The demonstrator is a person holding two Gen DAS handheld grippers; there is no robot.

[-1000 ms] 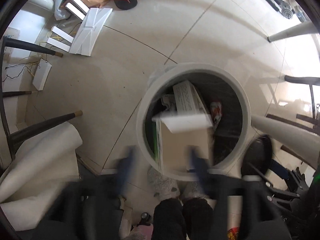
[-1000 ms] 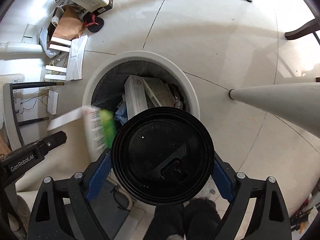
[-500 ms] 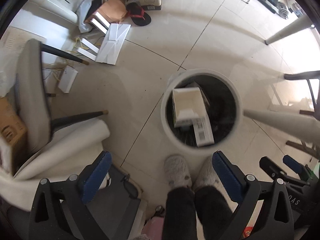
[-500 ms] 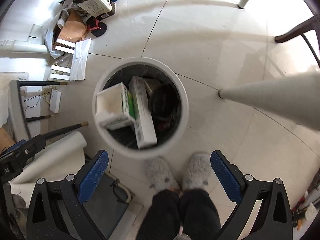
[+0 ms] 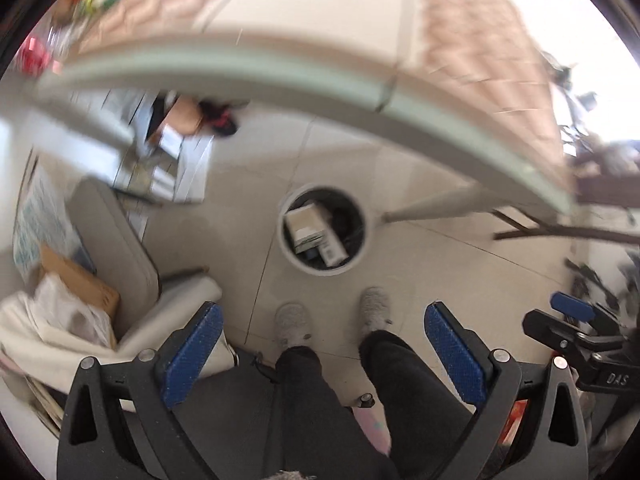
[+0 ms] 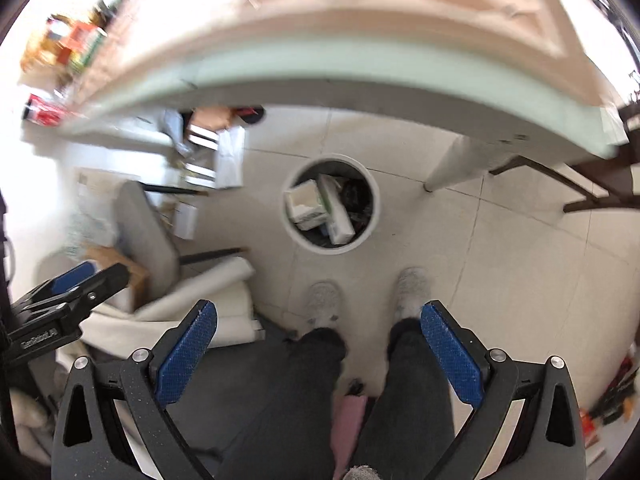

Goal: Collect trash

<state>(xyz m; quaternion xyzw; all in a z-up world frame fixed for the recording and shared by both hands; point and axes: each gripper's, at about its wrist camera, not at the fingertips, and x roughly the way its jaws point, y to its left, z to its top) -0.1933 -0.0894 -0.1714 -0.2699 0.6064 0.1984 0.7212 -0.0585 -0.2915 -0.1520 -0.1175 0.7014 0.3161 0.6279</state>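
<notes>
A round white trash bin [image 5: 289,254] stands on the tiled floor far below, holding cardboard boxes [image 5: 305,226] and dark trash; it also shows in the right wrist view [image 6: 374,216] with the boxes [image 6: 308,202]. My left gripper [image 5: 322,332] is open and empty, high above the person's feet. My right gripper [image 6: 318,330] is open and empty at a like height. The right gripper also shows at the right edge of the left wrist view [image 5: 576,328], and the left gripper at the left edge of the right wrist view [image 6: 72,292].
A table edge [image 5: 280,76] [image 6: 360,64] arcs across the top of both views, with blurred colourful items [image 6: 72,44] at its far left. A grey chair [image 5: 116,236] and white cloth [image 6: 192,300] are left of the bin. Clutter [image 5: 180,140] lies on the floor behind.
Both grippers have risen well above the bin, which looks smaller. The table edge has come into view. One second ago the right gripper held a black lid and the left a box; both are empty now.
</notes>
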